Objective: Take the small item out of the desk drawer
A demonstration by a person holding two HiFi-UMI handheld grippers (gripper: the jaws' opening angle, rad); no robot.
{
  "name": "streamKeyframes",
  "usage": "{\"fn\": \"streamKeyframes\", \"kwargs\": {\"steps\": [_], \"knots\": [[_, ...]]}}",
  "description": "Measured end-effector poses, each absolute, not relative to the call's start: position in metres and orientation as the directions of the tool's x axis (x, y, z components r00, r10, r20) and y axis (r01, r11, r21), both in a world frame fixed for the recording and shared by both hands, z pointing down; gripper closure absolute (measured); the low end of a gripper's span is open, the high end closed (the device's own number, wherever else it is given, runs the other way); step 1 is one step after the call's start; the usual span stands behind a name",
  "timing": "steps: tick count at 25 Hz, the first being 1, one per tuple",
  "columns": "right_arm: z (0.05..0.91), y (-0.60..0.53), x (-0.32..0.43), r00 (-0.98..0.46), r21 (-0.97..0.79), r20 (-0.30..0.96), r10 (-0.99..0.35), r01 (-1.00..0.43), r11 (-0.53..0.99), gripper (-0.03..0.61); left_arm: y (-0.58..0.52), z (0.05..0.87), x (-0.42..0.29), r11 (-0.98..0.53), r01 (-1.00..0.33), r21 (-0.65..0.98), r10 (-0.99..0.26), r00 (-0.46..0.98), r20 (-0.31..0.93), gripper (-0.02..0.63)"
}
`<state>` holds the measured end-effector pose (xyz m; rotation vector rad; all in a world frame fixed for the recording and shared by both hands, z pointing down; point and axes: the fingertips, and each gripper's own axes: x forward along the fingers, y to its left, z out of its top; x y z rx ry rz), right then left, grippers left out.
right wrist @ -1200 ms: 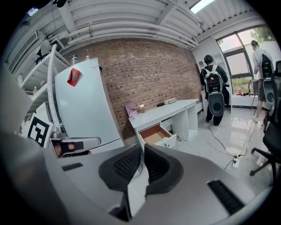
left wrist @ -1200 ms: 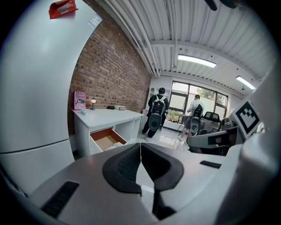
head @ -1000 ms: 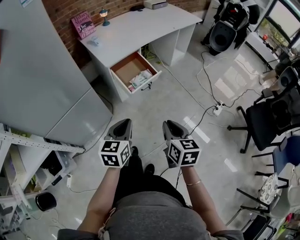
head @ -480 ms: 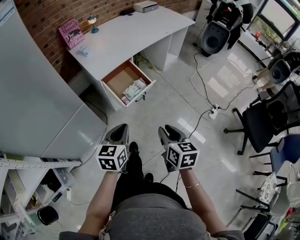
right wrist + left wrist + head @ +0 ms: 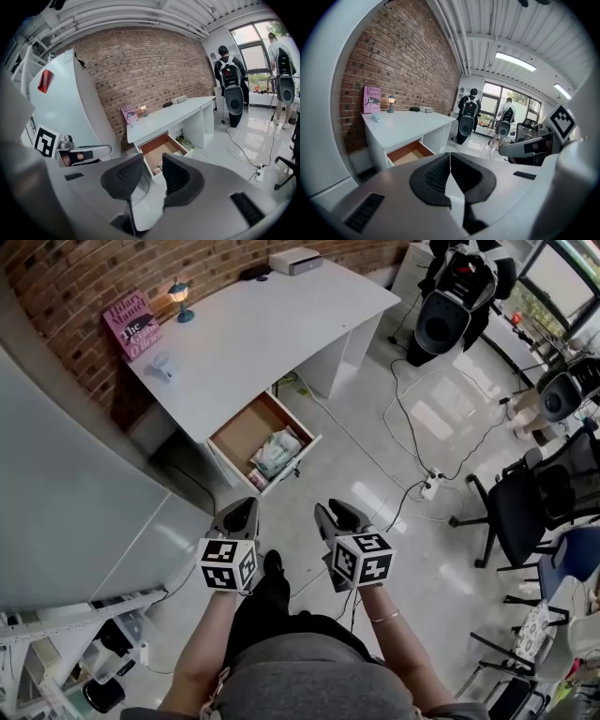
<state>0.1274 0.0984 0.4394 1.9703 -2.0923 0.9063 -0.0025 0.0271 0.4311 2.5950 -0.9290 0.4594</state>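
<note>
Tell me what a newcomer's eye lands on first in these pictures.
The white desk by the brick wall stands out, its drawer pulled open with a pale packet lying inside. Nearer the camera, the left gripper is shut and empty. The right gripper has jaws opening on nothing, and both are short of the drawer.

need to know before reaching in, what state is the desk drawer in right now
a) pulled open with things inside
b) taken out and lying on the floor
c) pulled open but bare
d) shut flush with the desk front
A: in the head view the desk drawer stands pulled out from under the white desk, with a pale packet lying on its brown bottom.
</note>
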Motion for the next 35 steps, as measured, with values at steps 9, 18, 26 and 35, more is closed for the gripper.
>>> {"fn": "streamKeyframes", "kwargs": {"steps": [9,18,26,35], "knots": [[0.443,0.034,0.127,-0.104,-0.292,0.497,-0.861,-0.955,-0.054,0.451,-0.041,0.433,-0.003,-0.73,-0.643,0.231,-0.53,0.747,0.402,0.591],[0.447,0.005,0.132,-0.082,-0.248,0.52,-0.85,-0.967,-0.059,0.451,-0.07,0.438,-0.003,-0.714,-0.644,0.274,-0.529,0.753,0.391,0.591],[0.458,-0.027,0.142,-0.12,-0.245,0.546,-0.829,-0.969,-0.022,0.451,-0.091,0.44,0.001,-0.681,-0.674,0.284,-0.557,0.73,0.396,0.591],[0.485,-0.069,0.162,-0.201,-0.248,0.602,-0.773,-0.967,0.059,0.449,-0.116,0.462,0.008,-0.609,-0.732,0.305,-0.588,0.675,0.446,0.591]]}}
